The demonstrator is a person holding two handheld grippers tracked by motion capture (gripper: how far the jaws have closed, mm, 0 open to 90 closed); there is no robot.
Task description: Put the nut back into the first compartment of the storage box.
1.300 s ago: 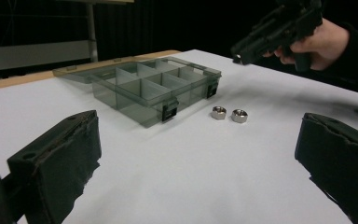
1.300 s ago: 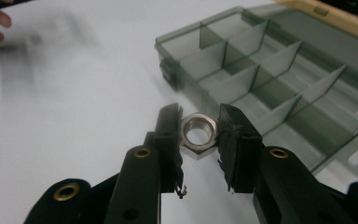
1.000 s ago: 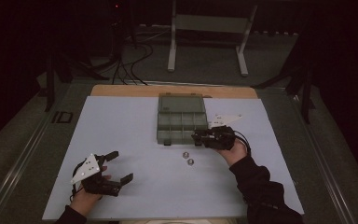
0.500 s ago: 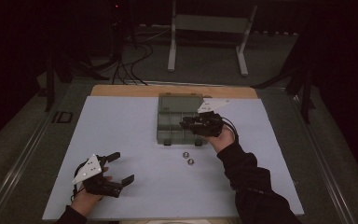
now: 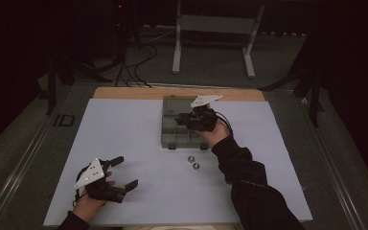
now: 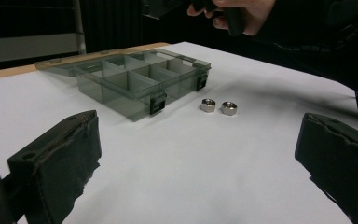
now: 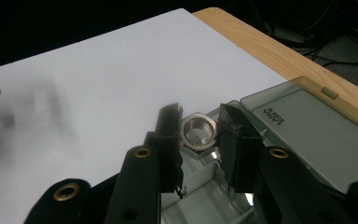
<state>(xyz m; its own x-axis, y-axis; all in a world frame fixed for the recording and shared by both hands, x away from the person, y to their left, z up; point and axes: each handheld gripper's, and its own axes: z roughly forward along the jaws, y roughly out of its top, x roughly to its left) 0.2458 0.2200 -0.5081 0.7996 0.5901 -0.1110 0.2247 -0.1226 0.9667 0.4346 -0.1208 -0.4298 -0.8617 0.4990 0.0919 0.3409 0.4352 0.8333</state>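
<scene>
Right gripper (image 5: 188,118) sits over the compartment box (image 5: 171,136), clamped on a hex nut (image 7: 197,132) between both jaws; in the right gripper view the nut hangs above the box's open compartments, hole facing the camera, which compartment is under it can't be told. Box lid (image 7: 307,135) lies folded flat at 2 o'clock from the nut, toward the wooden table edge (image 7: 261,42). Left gripper (image 5: 122,171) is at the mat's 7 o'clock corner, jaws spread wide, holding nothing, resting low on the white mat (image 5: 124,129). Two loose nuts (image 5: 193,162) lie on the mat at 5 o'clock from the box, just beside each other, near its front latches; in the left gripper view they sit side by side (image 6: 218,107), apart from the box (image 6: 135,79). Right hand (image 6: 242,11) shows at 12 o'clock in that view. Dark sleeve (image 5: 249,187) runs in from 5 o'clock.
</scene>
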